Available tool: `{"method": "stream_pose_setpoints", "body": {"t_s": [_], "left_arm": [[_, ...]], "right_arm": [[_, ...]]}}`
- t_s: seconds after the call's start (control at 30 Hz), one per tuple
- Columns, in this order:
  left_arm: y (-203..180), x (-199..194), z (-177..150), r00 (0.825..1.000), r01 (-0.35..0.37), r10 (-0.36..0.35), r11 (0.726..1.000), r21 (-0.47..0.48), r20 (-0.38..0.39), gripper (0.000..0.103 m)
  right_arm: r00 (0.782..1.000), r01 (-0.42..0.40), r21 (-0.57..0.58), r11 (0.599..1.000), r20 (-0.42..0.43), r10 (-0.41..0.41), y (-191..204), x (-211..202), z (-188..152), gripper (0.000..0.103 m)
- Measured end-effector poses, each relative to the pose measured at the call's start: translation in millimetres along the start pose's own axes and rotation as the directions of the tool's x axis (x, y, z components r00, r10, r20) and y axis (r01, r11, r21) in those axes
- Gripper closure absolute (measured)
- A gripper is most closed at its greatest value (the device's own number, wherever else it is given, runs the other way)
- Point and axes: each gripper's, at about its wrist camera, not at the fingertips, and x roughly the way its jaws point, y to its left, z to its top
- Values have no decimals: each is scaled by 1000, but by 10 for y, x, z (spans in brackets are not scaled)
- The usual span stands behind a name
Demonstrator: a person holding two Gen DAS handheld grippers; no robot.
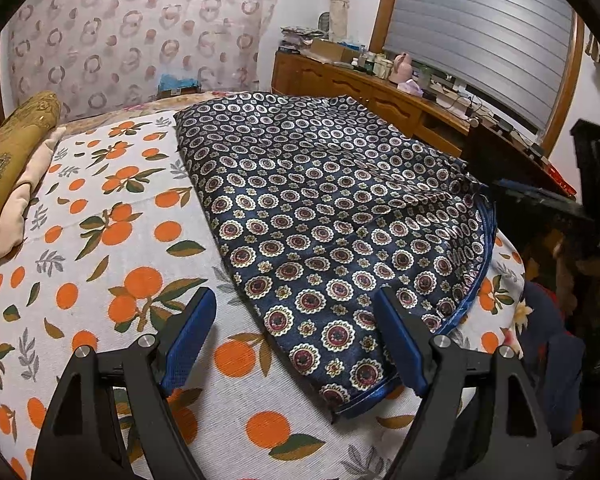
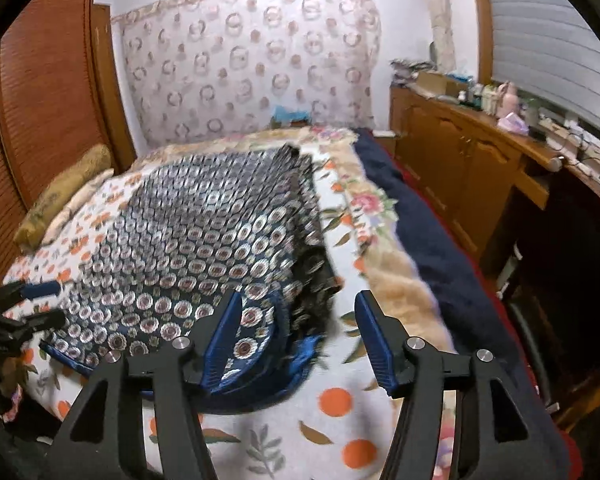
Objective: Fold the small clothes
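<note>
Tongs wide apart on both sides, and nothing was caught between either pair. Left tongs (image 1: 296, 340) hovered low over the bed (image 1: 100, 216), one blue pad (image 1: 188, 332) above the orange-print sheet, the other pad above the near corner of the garment (image 1: 320, 216).

That garment, a dark navy cloth with ringed medallions and a blue satin hem, lay spread flat across the bed, its near corner reaching toward the left tongs and its far edge running up toward the patterned curtain (image 1: 140, 32). A fold crease crossed the garment's middle. Off the garment's far left side sat a golden bolster pillow (image 1: 12, 148) with a beige cushion tucked against it.

From the right wrist view the picture was smeared with blur, folks, so fine detail was lost. Right tongs (image 2: 298, 336) stood released just over the garment's (image 2: 204, 232) near right corner, where the blue hem looked bunched and curled up beside one pad (image 2: 220, 344); whether that pad touched the cloth could not be told. The other pad hung over the bare sheet of the bed (image 2: 332, 400). Beyond the garment's right edge ran a floral blanket border and a navy cover, and further that way stood a wooden dresser (image 2: 460, 160) loaded with clutter.
</note>
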Motion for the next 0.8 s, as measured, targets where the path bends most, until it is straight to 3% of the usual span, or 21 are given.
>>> {"method": "stream_pose_setpoints", "body": {"t_s": [0.47, 0.57, 0.63, 0.67, 0.8], "left_arm": [[90, -67, -156, 999, 19, -19, 1000, 1, -36, 22], [81, -60, -175, 998, 46, -46, 999, -1, -45, 33], [67, -63, -175, 997, 54, -54, 999, 1, -47, 50], [58, -63, -176, 997, 55, -55, 998, 4, -49, 53], [7, -59, -190, 995, 78, -77, 997, 18, -59, 71]], "right_arm": [[995, -30, -19, 999, -97, 28, -74, 312, -73, 42], [993, -35, -47, 998, -113, 30, -46, 307, -112, 43], [993, -37, -54, 998, -115, 31, -58, 302, -118, 44], [993, -36, -58, 998, -115, 29, -63, 295, -119, 45], [993, -34, -68, 997, -117, 26, -61, 275, -119, 62]]}}
